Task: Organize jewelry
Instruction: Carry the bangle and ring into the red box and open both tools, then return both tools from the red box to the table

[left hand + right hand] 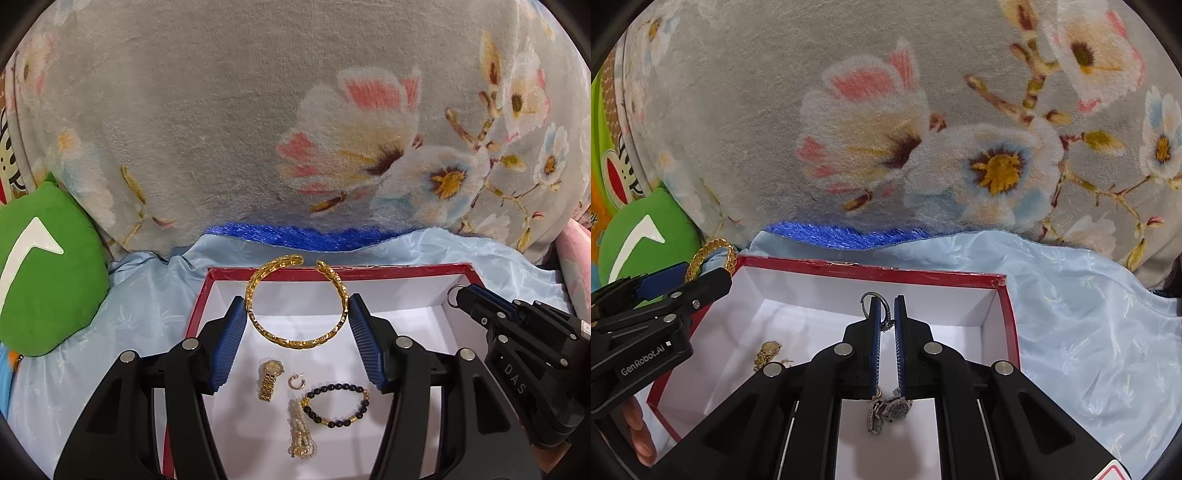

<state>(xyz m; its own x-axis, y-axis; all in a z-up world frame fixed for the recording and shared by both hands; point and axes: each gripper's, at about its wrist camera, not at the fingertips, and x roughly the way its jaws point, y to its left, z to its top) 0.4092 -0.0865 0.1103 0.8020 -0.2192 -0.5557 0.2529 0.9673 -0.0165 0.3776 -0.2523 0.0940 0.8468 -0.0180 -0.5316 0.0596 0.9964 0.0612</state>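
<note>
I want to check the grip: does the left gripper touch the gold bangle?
Touching. The left wrist view shows the gold bangle spanning the left gripper, its sides pressed against both blue pads, above the red box.
</note>
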